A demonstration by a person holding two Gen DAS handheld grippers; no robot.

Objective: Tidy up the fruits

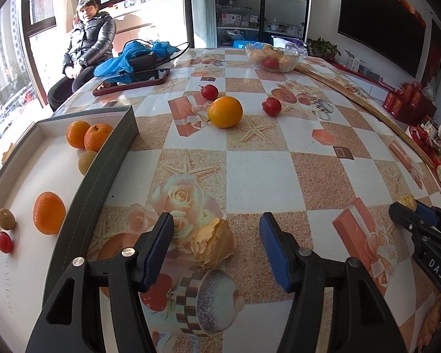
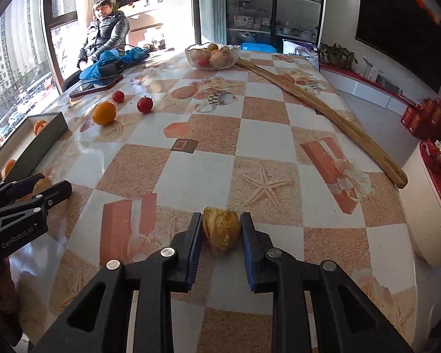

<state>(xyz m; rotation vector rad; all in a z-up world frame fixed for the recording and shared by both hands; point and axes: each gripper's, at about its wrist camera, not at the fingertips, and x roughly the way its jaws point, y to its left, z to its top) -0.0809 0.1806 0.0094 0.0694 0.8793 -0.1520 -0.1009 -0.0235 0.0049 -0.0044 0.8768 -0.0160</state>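
Two husked fruits are in play. From the left wrist, our left gripper (image 1: 216, 250) stands wide around one husked fruit (image 1: 213, 247) lying on the table (image 1: 258, 170) beside the box (image 1: 103, 164); next we close and lift. "DAS" shows on the right gripper (image 1: 411, 210).

From the right wrist, narrow fingers (image 2: 195, 241) clamp another husk (image 2: 221, 232). "GenRobot.AI" marks the other tool.

We see lots of bare counter (image 2: 264, 135) in the middle to pass over. On the left, the box (image 1: 108, 158) wall stands in the way. Far back sit an orange (image 1: 225, 111), two red fruits (image 1: 209, 91) and a bowl (image 2: 212, 56). A long wooden stick (image 2: 323, 111) blocks the right side.
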